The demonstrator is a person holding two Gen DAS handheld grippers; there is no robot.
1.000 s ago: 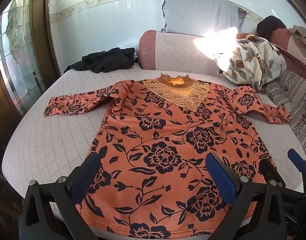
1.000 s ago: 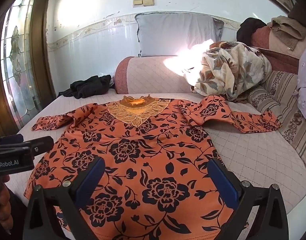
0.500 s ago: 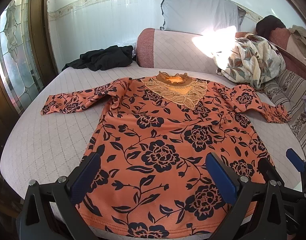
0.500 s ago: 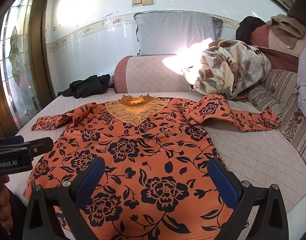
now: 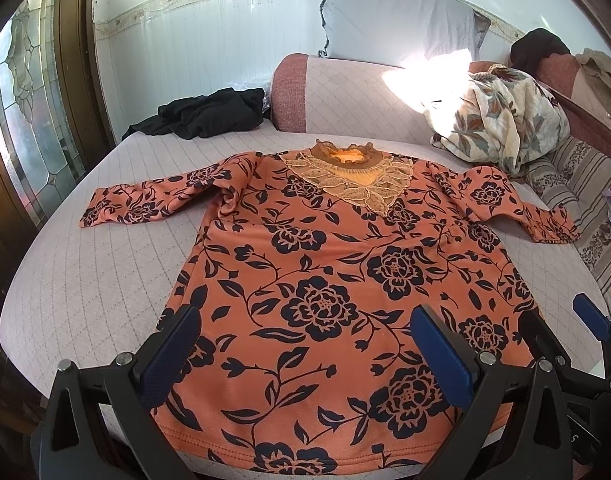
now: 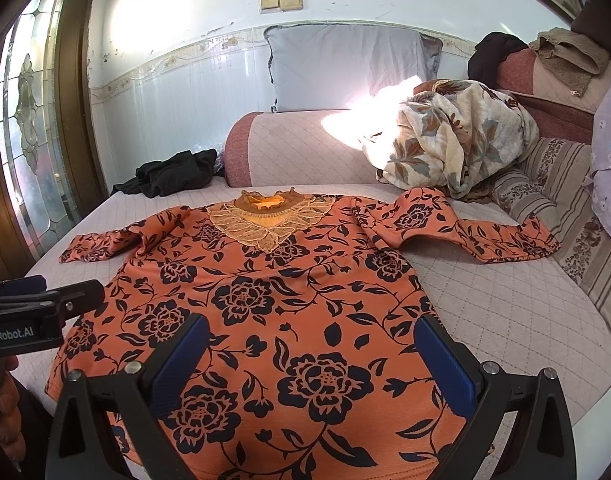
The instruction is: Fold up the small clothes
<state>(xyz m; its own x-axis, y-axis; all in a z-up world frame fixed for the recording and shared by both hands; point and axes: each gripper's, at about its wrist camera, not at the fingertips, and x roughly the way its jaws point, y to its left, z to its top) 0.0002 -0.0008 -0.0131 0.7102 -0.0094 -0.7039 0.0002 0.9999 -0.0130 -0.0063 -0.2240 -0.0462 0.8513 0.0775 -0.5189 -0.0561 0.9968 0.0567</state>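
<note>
Bed [image 5: 105, 280], both hand-held grippers wide above top [image 5: 325, 280]

We read just one marking — white letters "enRobot.AI", cut off at the edge — on the left tongs [image 6: 45, 300].

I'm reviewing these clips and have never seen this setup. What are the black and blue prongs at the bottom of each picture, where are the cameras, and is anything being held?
There is no robot here. A person holds a handheld gripper in each hand, and each carries a wide-angle camera looking forward along its two blue-padded fingers. One picture comes from the left gripper, the other from the right gripper. Each view also catches the other gripper at its edge.

Both look down on an orange floral top spread flat, front up, sleeves out, on a quilted bed. Farther back lie a dark garment, a grey pillow and a bundled leaf-print blanket.

Nothing is held: both sets of jaws stand wide open above the top's hem, so folding has not begun.
</note>
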